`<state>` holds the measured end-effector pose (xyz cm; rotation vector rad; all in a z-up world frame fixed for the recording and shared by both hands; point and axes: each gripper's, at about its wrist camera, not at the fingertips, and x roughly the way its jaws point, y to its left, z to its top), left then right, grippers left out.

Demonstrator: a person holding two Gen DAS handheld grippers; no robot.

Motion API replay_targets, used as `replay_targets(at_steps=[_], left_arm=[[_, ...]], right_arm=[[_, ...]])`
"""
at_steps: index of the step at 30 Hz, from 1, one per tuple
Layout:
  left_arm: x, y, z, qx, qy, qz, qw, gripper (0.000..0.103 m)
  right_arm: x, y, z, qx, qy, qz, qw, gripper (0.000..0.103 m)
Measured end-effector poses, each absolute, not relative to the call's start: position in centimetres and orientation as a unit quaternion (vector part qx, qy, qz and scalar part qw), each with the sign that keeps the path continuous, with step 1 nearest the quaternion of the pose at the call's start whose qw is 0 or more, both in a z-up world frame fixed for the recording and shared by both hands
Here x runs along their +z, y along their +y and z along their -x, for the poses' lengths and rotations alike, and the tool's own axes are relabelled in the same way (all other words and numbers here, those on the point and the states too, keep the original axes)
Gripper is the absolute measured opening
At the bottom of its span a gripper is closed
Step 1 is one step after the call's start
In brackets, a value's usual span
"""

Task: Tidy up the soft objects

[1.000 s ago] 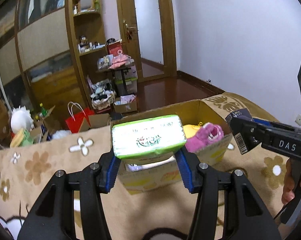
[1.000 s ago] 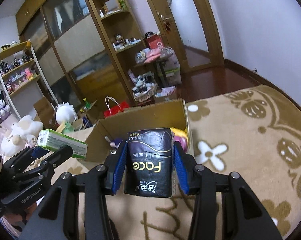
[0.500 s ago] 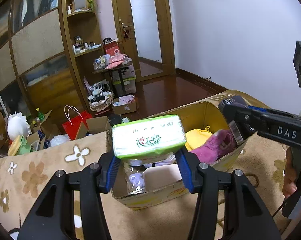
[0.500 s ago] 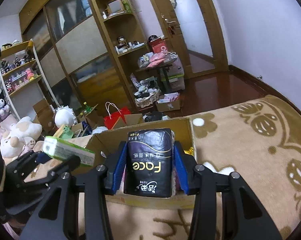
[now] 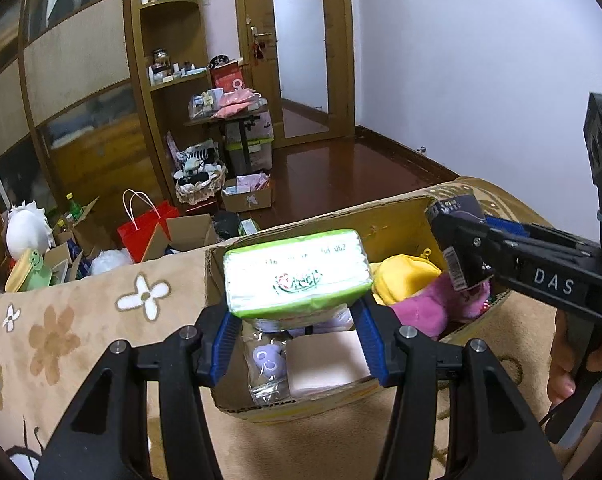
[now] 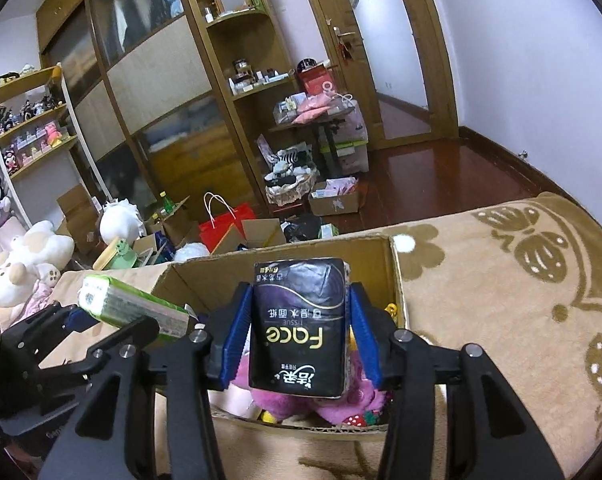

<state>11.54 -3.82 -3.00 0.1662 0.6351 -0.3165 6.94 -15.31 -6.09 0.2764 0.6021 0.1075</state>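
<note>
My left gripper (image 5: 297, 320) is shut on a green-and-white tissue pack (image 5: 297, 276) and holds it above the left part of an open cardboard box (image 5: 301, 400). My right gripper (image 6: 299, 340) is shut on a black "Face" tissue pack (image 6: 299, 324), held over the box (image 6: 397, 272) above a pink plush toy (image 6: 353, 400). In the left wrist view the right gripper (image 5: 457, 256) reaches in from the right over the pink plush (image 5: 433, 304) and a yellow plush (image 5: 405, 276). In the right wrist view the left gripper (image 6: 101, 316) shows at the left with its green pack (image 6: 133, 310).
The box stands on a beige flower-patterned blanket (image 6: 501, 280). It also holds a bagged purple item (image 5: 267, 360) and a white pad (image 5: 325, 360). Beyond the bed lie a red bag (image 5: 145, 228), cardboard boxes, plush toys (image 6: 33, 252) and wooden shelving (image 6: 237, 80).
Both grippers have moved forward and down over the box with their tissue packs. The box interior is now closer and more visible.
</note>
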Motion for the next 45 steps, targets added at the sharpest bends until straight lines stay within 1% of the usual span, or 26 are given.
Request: replay_targets(at_steps=[2, 4, 9, 12, 14, 17, 19, 20, 22, 25, 34, 45], left_arm=[[-3.1, -3.7, -11.7, -0.153, 0.314, -0.078, 0.934, 0.054], [-3.1, -3.5, -12.0, -0.150, 0.316, -0.075, 0.934, 0.061], [-3.2, -3.1, -11.8, -0.147, 0.317, -0.073, 0.934, 0.071], [-3.0, -3.1, -11.5, -0.140, 0.314, -0.075, 0.936, 0.079], [-2.7, -2.9, -11.1, -0.137, 0.308, -0.078, 0.938, 0.080], [-2.2, -2.7, -10.2, -0.132, 0.303, -0.076, 0.941, 0.083], [-1.8, -2.3, -9.6, -0.127, 0.298, -0.064, 0.944, 0.091], [-1.5, -2.0, -9.0, -0.125, 0.293, -0.060, 0.946, 0.091], [-0.8, -1.8, -8.1, -0.123, 0.285, -0.061, 0.949, 0.093], [0.0, -1.3, -6.5, -0.115, 0.271, -0.065, 0.954, 0.099], [2.8, 0.0, -2.4, -0.103, 0.240, -0.055, 0.964, 0.102], [3.0, 1.3, 0.5, -0.102, 0.244, -0.055, 0.963, 0.102]], right_arm=[[-6.3, -15.4, -7.0, 0.051, 0.297, -0.136, 0.944, 0.054], [-6.4, -15.6, -6.9, 0.044, 0.293, -0.139, 0.945, 0.062], [-6.5, -15.9, -6.6, 0.045, 0.296, -0.146, 0.943, 0.068], [-6.3, -16.2, -6.1, 0.041, 0.292, -0.151, 0.944, 0.079], [-6.1, -16.3, -5.7, 0.038, 0.289, -0.152, 0.944, 0.082], [-5.3, -16.3, -4.8, 0.033, 0.283, -0.149, 0.947, 0.091], [-4.7, -16.4, -4.2, 0.030, 0.278, -0.149, 0.948, 0.101], [-4.5, -16.5, -3.9, 0.028, 0.275, -0.149, 0.949, 0.103], [-3.9, -16.6, -3.2, 0.024, 0.268, -0.149, 0.952, 0.103], [-3.0, -16.7, -2.1, 0.022, 0.265, -0.144, 0.953, 0.103], [-0.7, -17.0, 2.1, 0.016, 0.254, -0.135, 0.958, 0.103], [0.4, -17.0, 6.9, -0.006, 0.246, -0.133, 0.960, 0.103]])
